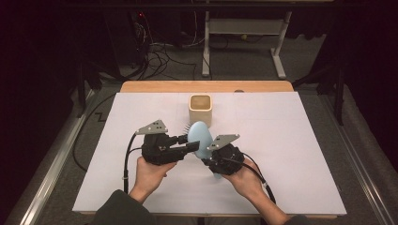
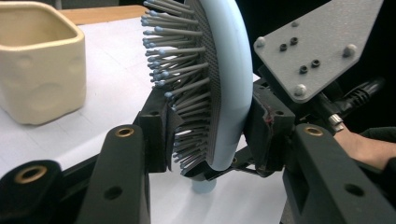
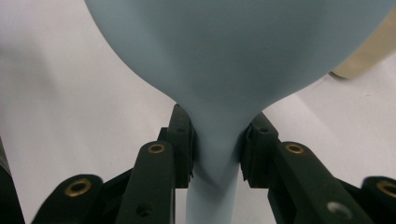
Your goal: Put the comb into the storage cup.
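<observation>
Hairbrush (image 1: 201, 138), light blue, held above the white surface (image 1: 291, 154) near its middle, gripped by both tools at once. Left hand-held gripper (image 1: 189, 142) comes in from the left, jaws clamped across the brush head: one pad pressed into the grey bristles (image 2: 180, 74), the other on the smooth blue back. Person's left hand (image 1: 149, 172) holds that tool from below. Brush head stands on edge, bristles facing left in the high view. Right hand-held gripper (image 1: 206, 157) is closed on the narrow neck where head meets handle (image 3: 211, 196), one jaw on each side. Right hand (image 1: 246, 178) holds it. Cream square cup (image 1: 201, 108) stands upright on the surface just behind the brush, not touching.
</observation>
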Motion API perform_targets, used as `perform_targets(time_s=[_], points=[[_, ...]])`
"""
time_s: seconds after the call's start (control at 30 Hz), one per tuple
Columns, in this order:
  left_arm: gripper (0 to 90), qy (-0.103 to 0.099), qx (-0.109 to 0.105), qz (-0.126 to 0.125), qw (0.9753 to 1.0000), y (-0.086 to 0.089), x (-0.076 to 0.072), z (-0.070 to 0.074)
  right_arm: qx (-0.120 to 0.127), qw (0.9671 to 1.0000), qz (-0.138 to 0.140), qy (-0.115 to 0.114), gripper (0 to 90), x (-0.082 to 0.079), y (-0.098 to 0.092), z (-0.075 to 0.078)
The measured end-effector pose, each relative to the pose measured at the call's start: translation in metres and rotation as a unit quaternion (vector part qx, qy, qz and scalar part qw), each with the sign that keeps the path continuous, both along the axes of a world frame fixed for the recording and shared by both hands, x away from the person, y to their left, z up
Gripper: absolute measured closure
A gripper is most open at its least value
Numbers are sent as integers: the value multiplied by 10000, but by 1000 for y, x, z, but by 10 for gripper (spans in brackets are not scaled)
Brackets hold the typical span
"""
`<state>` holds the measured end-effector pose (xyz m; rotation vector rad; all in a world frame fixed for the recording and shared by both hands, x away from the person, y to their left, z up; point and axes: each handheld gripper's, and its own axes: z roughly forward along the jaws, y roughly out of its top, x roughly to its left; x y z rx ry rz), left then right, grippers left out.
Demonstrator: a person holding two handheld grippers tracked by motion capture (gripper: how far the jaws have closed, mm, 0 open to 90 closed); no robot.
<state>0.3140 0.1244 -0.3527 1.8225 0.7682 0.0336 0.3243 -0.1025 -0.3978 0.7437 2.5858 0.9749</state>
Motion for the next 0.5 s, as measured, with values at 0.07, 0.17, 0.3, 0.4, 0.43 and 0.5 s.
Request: perform_targets(time_s=[0.07, 0.17, 0.3, 0.4, 0.43, 0.5], points=[[570, -41, 34, -12, 10000, -1, -1, 1, 32, 10000, -9, 19, 702, 1, 0, 0], [575, -93, 78, -13, 9999, -2, -1, 4, 82, 10000, 19, 23, 701, 2, 1, 0], [580, -162, 131, -17, 9998, -2, -2, 7, 197, 9998, 17, 52, 700, 3, 1, 1], [582, -202, 142, -14, 9997, -2, -2, 9, 256, 9997, 16, 49, 696, 4, 1, 1], [583, -206, 142, -11, 9997, -2, -2, 9, 290, 9996, 15, 67, 694, 5, 1, 1], [584, -220, 153, 3, 9996, -2, -2, 9, 338, 9994, 20, 78, 688, 6, 0, 2]])
